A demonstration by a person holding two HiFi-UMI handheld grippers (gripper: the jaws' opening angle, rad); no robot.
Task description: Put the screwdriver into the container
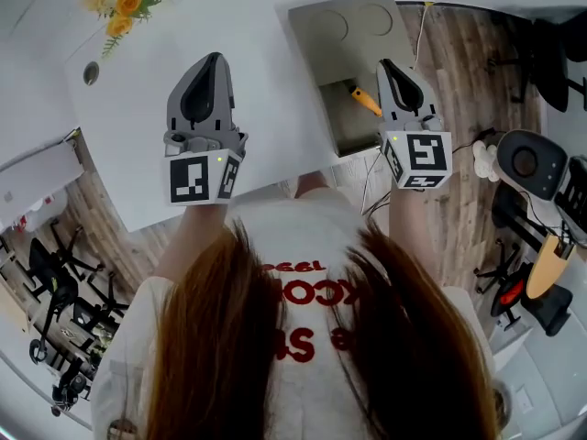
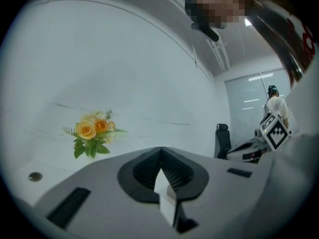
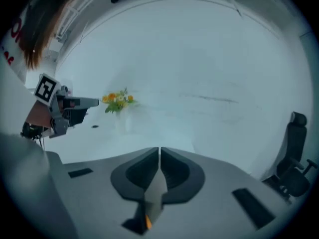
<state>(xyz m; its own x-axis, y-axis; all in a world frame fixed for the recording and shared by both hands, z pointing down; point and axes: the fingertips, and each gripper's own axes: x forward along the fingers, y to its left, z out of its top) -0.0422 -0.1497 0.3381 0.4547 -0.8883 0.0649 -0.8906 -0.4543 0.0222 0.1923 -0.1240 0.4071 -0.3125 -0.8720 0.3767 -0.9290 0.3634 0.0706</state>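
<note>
Count of tongs: two, one in each hand of the person, both held above the white worktop (image 1: 261,108).
Count of other things: one grey container (image 1: 316,30), one screwdriver (image 1: 366,101) with an orange handle, one bunch of orange and yellow flowers (image 1: 119,3).
Container: it stands open at the edge of the worktop, just under and ahead of the right tongs (image 3: 159,150). Its lid is folded back on the far side and shows two round dents.
Inside the container: the screwdriver only. It lies in the lower tray, tilted, just beside the right tongs on their left side.
Right tongs: clenched. In the right gripper view the two jaws stand together with only a thin slit, and nothing is between them. They hold nothing. A small orange spot shows under the jaws, close to the camera.
Left tongs (image 2: 160,150): clenched too. The jaws meet in one point and nothing is between them. They touch nothing.
Flowers: far ahead of the left tongs, a little to their left, well apart from both tongs.
Screwdriver and left tongs: well apart; the right tongs are much nearer to it.
</note>
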